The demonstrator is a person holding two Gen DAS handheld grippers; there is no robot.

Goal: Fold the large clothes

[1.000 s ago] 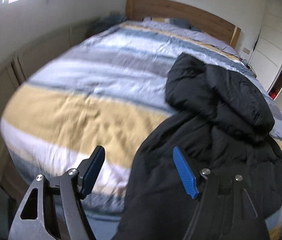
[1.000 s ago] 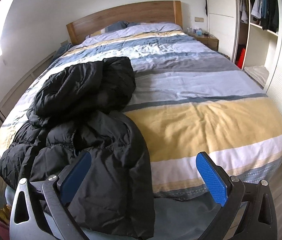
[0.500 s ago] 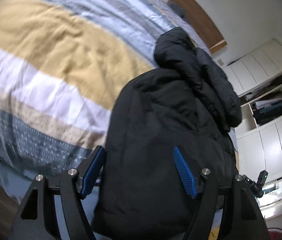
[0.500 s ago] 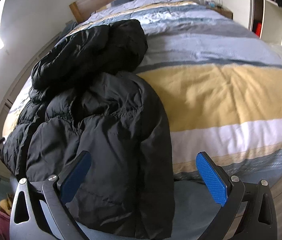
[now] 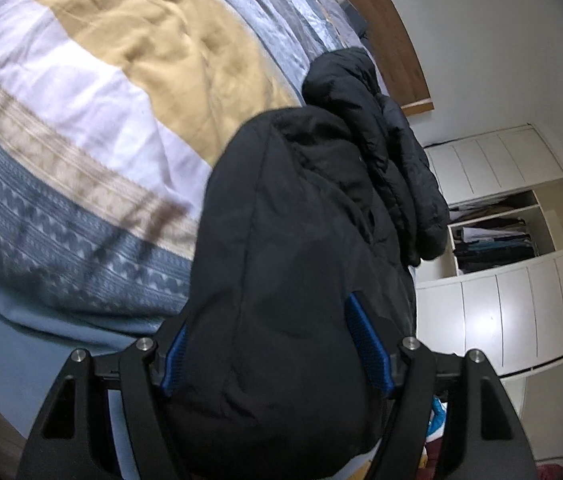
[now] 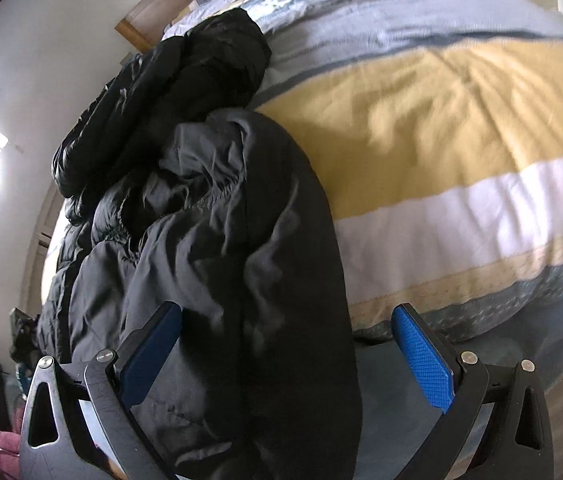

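Currently catalogued: one black puffer jacket [image 5: 301, 264], lying crumpled along one side of the bed [image 5: 93, 80] on a striped duvet, its lower part hanging over the foot edge of the mattress and its upper bulk bunching toward the wooden headboard [image 5: 393, 52]. Left hand-held gripper [image 5: 277, 344]: blue pads spread wide, the hanging hem bulging between them, no pinch visible. Right hand-held gripper [image 6: 285, 352]: jaws likewise spread, one pad sitting against the jacket's fabric, the other standing clear over the bed's foot edge. Step in hand, as judged: both tools are closing in on the hem for a first grasp. Doing it well is likely meaning taking the two lower corners well apart, biting through the outer shell only rather than a thick padded wad, so the garment is spreading flat when lifted. Edges: the overhanging portion is risking a slide toward the floor if tugged downward. Open room: the yellow and white duvet stripes beside the jacket are lying bare, offering a broad laying-out area; a wardrobe [image 5: 521, 280] is standing beyond the jacket's side of the bed.
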